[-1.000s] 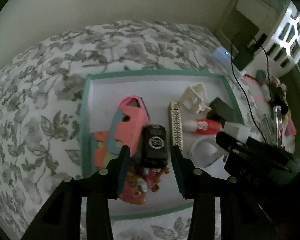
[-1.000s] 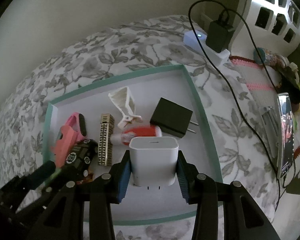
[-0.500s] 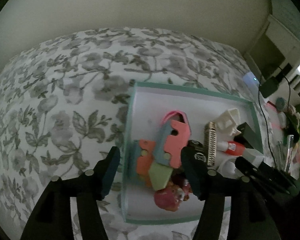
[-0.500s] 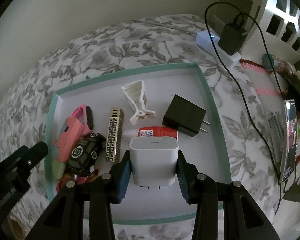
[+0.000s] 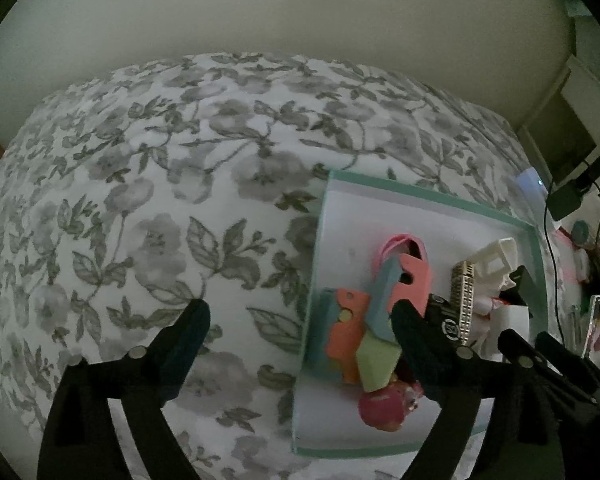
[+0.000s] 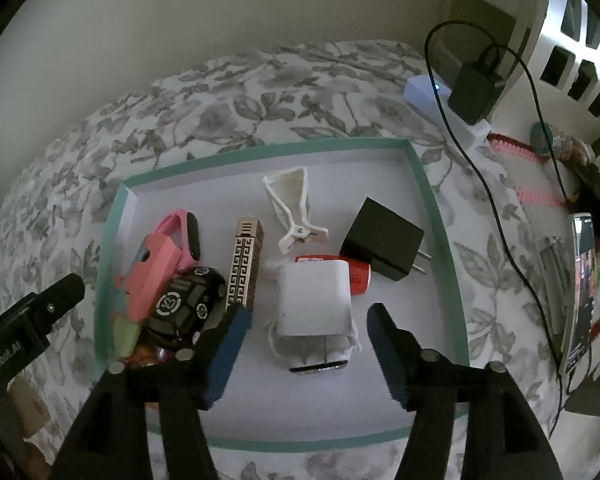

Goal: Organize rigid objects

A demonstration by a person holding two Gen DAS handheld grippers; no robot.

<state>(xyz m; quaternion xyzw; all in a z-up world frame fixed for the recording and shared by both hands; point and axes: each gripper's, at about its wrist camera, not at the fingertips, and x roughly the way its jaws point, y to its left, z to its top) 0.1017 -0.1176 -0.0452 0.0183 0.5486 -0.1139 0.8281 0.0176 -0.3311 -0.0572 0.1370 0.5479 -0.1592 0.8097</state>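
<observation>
A teal-rimmed white tray point(image 6: 440, 220) lies on the bed. In it are a white charger point(image 6: 314, 300), a black charger point(image 6: 384, 238), a white clip point(image 6: 294, 208), a gold patterned bar point(image 6: 246, 266), a red tube point(image 6: 356, 272), a black toy car point(image 6: 184, 304) and a pink band point(image 6: 184, 232). My right gripper point(image 6: 308, 318) is opening; the white charger rests on the tray floor between its fingers, untouched. My left gripper point(image 5: 300, 312) is opening wide over the tray's left rim point(image 5: 312, 280), with nothing held. Foam pieces point(image 5: 348, 332) lie by its right finger.
The floral bedspread point(image 5: 160, 200) spreads left of the tray. To the right are a power strip with a black adapter point(image 6: 472, 88) and its cable, a phone point(image 6: 580, 292) and small clutter. A pale wall runs behind the bed.
The left gripper let go of the black toy car, opened wide and slid left toward the tray's rim. The right gripper opened and the white charger now lies on the tray floor.
</observation>
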